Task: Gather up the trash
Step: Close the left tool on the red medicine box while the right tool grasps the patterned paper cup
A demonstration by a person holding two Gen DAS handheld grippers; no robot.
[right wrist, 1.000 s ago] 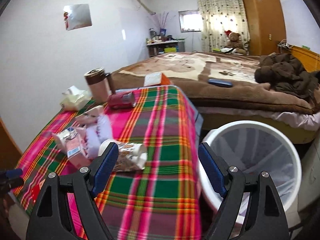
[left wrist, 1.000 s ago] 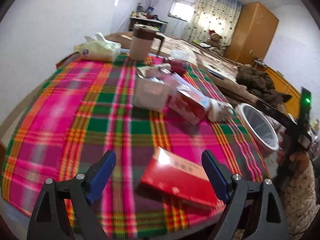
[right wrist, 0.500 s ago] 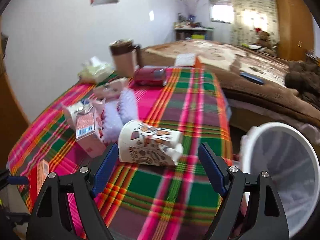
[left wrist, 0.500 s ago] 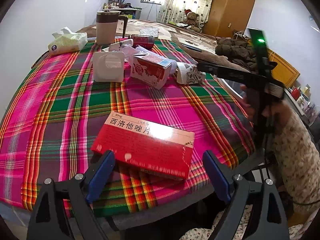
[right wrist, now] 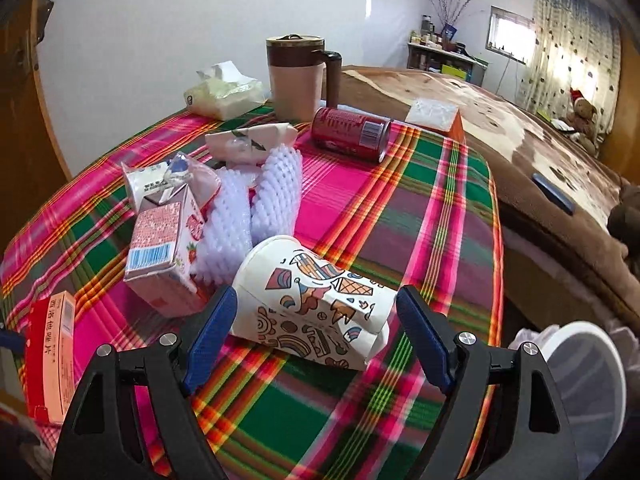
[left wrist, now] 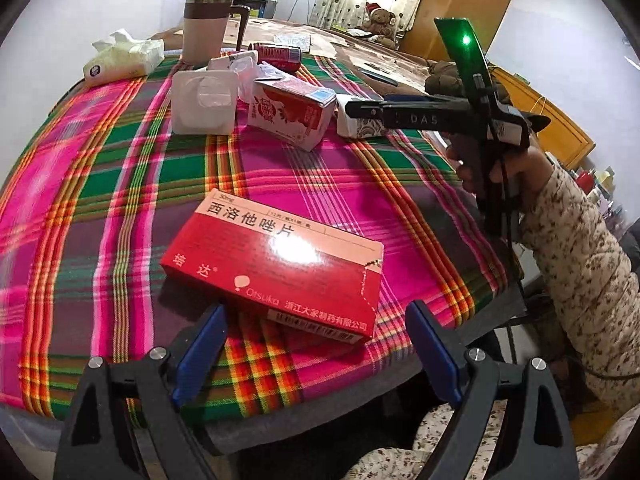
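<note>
On the plaid tablecloth (left wrist: 120, 168): trash lies scattered across it, and both my grippers hover over the near edge.
Left gripper (left wrist: 316, 344): my jaws stand wide apart and hold nothing.
Red medicine box (left wrist: 276, 264): flat on the cloth at 12 o'clock from my left jaws; its near long edge sits just ahead of the blue pads, mostly between their lines, touching neither as far as I can tell.
Right gripper (right wrist: 316, 336): my jaws gape wide here too, gripping nothing.
Paper cup (right wrist: 308, 304): lying on its side at 12 o'clock from my right jaws, its crumpled body between the two pads; the left pad is just beside its rim, the right pad stands apart.
Milk carton (right wrist: 164, 256): at 10 o'clock from my right jaws, tipped on the cloth, just beside the white foam netting (right wrist: 260, 196).
Red can (right wrist: 352, 134): on its side at 12 o'clock, well beyond the cup.
White bin (right wrist: 580, 380): at 3 o'clock, beside the table edge.
</note>
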